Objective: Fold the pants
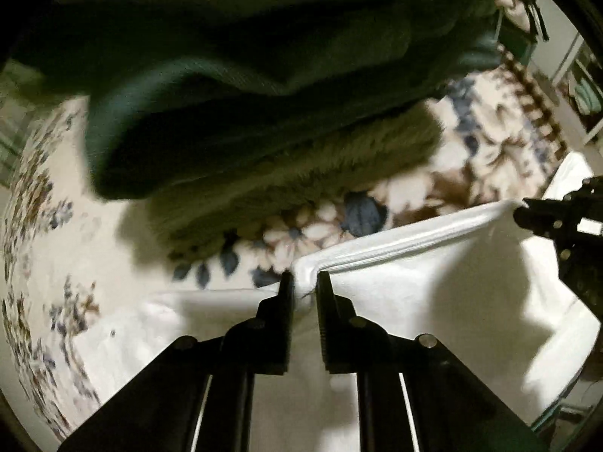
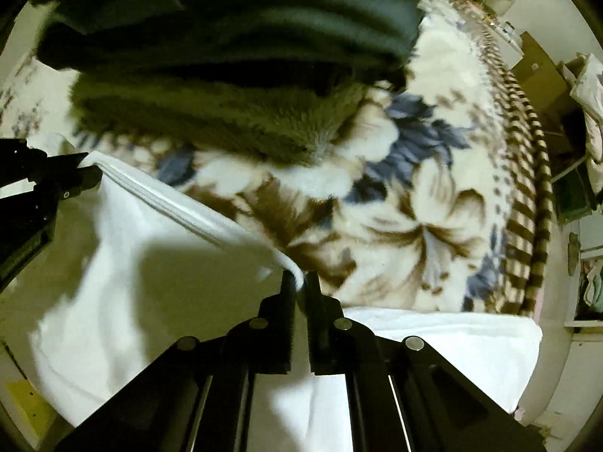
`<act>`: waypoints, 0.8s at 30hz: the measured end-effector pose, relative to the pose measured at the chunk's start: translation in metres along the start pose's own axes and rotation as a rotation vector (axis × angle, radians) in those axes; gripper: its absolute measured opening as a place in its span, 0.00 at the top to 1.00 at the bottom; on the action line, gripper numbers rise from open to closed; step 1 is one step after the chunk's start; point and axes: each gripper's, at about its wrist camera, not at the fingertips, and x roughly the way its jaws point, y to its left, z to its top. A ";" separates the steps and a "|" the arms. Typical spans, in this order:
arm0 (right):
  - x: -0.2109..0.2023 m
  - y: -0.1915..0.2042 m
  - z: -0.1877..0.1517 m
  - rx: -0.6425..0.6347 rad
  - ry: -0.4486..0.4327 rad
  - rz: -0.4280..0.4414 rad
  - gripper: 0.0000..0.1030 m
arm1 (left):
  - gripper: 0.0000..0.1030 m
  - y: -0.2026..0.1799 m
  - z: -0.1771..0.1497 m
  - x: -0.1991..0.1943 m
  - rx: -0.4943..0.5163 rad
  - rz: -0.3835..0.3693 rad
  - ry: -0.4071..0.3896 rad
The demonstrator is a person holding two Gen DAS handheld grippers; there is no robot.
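Jaws of both grippers, left and right, clamp the white pants' waistband, stretched above a floral blanket; dark green clothes lie just beyond.

Bed carried floral blanket, cream with blue and brown flowers, striped brown border along far edge. Dark green fuzzy garment pile lay on blanket, fleecy olive layer lowest. White pants spread over near part of blanket; lower portion rested flat, upper hem lifted.
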 end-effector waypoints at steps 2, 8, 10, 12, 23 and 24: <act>-0.020 0.002 -0.009 0.010 -0.021 0.008 0.95 | 0.92 0.003 -0.009 -0.027 -0.033 -0.010 -0.021; -0.096 0.040 -0.073 0.056 -0.043 0.040 0.95 | 0.92 -0.011 -0.061 -0.079 -0.158 -0.051 -0.034; -0.116 0.047 -0.102 0.088 -0.031 0.061 0.95 | 0.92 -0.021 -0.085 -0.086 -0.192 -0.077 -0.023; -0.128 0.055 -0.127 0.100 -0.016 0.066 0.95 | 0.92 -0.026 -0.109 -0.093 -0.217 -0.101 -0.006; -0.110 0.117 -0.262 0.065 0.139 0.032 0.96 | 0.92 -0.059 -0.236 -0.069 -0.271 -0.182 0.184; -0.104 0.118 -0.267 0.064 0.150 0.034 0.96 | 0.92 -0.061 -0.247 -0.059 -0.280 -0.181 0.208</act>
